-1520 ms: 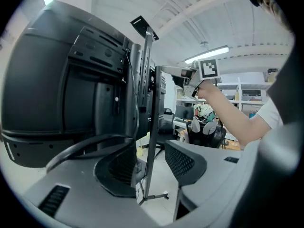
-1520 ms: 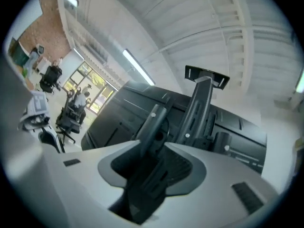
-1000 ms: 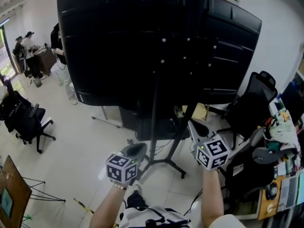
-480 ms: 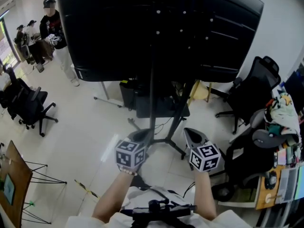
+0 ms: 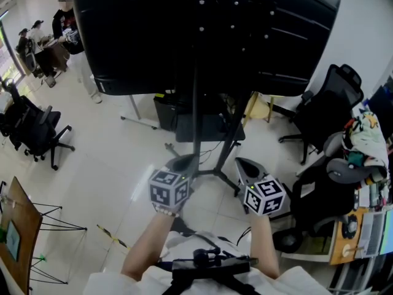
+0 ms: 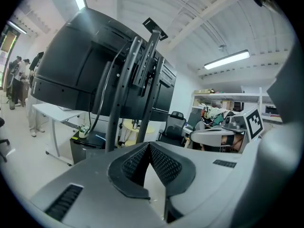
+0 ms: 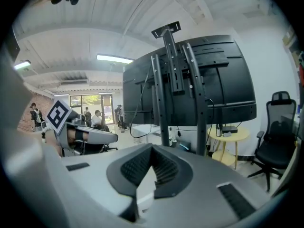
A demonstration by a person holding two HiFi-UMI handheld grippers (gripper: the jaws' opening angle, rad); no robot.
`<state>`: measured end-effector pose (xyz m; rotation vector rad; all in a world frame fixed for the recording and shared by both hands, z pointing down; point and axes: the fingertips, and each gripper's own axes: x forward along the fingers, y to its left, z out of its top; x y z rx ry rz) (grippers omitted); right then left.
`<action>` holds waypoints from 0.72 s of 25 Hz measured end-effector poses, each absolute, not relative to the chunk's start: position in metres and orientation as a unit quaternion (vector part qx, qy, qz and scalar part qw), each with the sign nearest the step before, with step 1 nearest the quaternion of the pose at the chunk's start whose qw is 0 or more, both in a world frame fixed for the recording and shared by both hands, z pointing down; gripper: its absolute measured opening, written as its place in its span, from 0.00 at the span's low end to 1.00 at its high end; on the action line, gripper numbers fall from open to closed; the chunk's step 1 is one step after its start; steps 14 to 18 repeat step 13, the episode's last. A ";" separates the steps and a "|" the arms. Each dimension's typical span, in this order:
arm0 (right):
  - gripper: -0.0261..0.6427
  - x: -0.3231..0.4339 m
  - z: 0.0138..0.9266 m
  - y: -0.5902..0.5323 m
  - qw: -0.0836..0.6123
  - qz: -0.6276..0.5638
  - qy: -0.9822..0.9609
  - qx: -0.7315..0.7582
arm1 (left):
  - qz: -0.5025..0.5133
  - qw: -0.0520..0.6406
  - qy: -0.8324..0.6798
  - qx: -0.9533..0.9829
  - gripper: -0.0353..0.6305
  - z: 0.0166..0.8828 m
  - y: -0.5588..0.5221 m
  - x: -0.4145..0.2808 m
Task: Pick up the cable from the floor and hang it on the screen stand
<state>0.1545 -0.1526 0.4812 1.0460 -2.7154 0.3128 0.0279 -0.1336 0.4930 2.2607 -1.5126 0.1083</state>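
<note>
The big black screen hangs on a dark stand whose legs spread over the pale floor just ahead of me. My left gripper and right gripper are side by side, low before the stand's base, both shut with nothing between the pads. The left gripper looks up the stand's posts, where a thin cable runs down the screen's back. Ahead of the right gripper rise the same posts. A thin dark cable lies on the floor by my right forearm.
A black cabinet stands under the screen, a yellow round table behind it. Black office chairs stand at the left and right. A cluttered desk lines the right edge. People are far left; an easel is lower left.
Both grippers have drawn closer to the stand's base, the left one moving up and rightward. A standing person has come into view at the far left. Both jaws stay shut.
</note>
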 end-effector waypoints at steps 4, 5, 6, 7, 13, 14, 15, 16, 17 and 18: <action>0.04 0.151 0.484 -0.151 0.108 0.108 -0.923 0.353 | 0.035 0.210 -0.544 0.812 0.06 0.494 -0.132 0.025; 0.04 0.149 0.484 -0.151 0.108 0.108 -0.923 0.352 | 0.035 0.210 -0.544 0.812 0.06 0.494 -0.132 0.024; 0.04 0.148 0.483 -0.151 0.107 0.107 -0.924 0.352 | 0.034 0.210 -0.545 0.811 0.06 0.494 -0.132 0.023; 0.04 0.147 0.482 -0.151 0.107 0.107 -0.924 0.351 | 0.034 0.211 -0.545 0.811 0.06 0.494 -0.132 0.022; 0.04 0.142 0.483 -0.150 0.109 0.108 -0.924 0.351 | 0.035 0.213 -0.545 0.810 0.06 0.495 -0.130 0.016; 0.04 0.142 0.483 -0.150 0.109 0.108 -0.924 0.351 | 0.035 0.213 -0.545 0.810 0.06 0.495 -0.130 0.016; 0.04 0.142 0.483 -0.150 0.109 0.108 -0.924 0.351 | 0.035 0.213 -0.545 0.810 0.06 0.495 -0.130 0.016; 0.04 0.142 0.483 -0.150 0.109 0.108 -0.924 0.351 | 0.035 0.213 -0.545 0.810 0.06 0.495 -0.130 0.016; 0.04 0.142 0.483 -0.150 0.109 0.108 -0.924 0.351 | 0.035 0.213 -0.545 0.810 0.06 0.495 -0.130 0.016; 0.04 0.142 0.483 -0.150 0.109 0.108 -0.924 0.351 | 0.035 0.213 -0.545 0.810 0.06 0.495 -0.130 0.016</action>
